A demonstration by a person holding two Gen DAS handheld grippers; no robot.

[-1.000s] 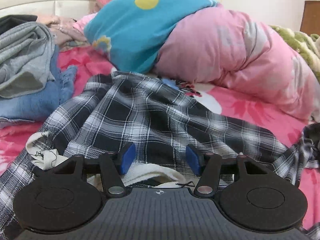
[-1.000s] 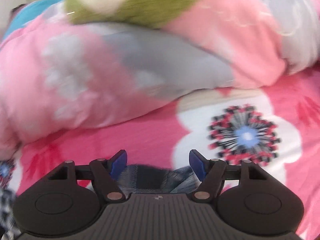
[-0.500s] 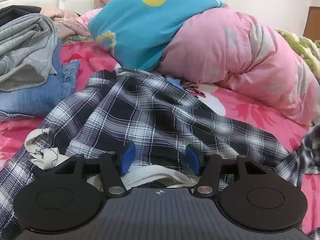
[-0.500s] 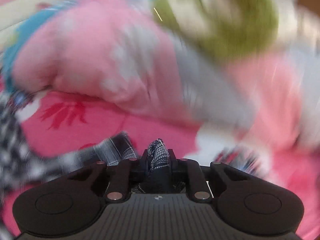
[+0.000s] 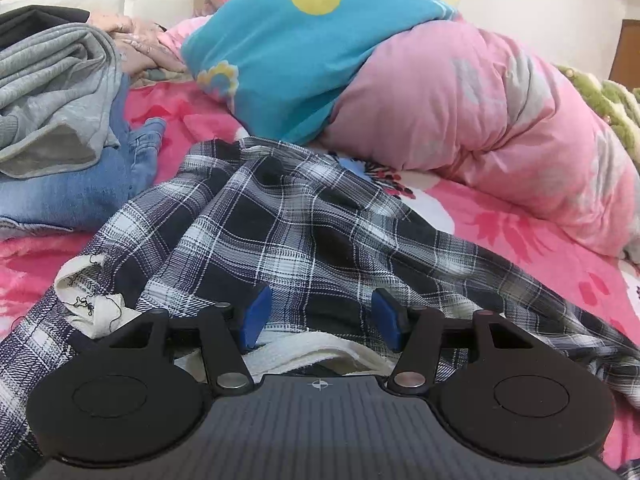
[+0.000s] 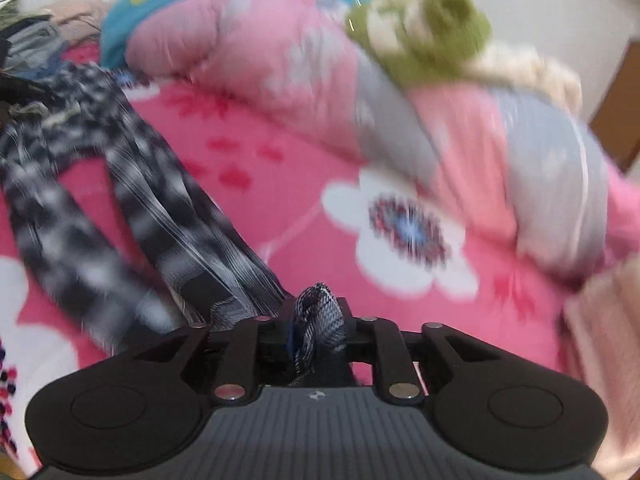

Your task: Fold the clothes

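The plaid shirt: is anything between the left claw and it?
No. The left claw sits open right over the plaid shirt, with the cloth directly under its fingers and nothing in between. The jeans and grey top lie off to the side. The right claw already pinches a bunch of the shirt.
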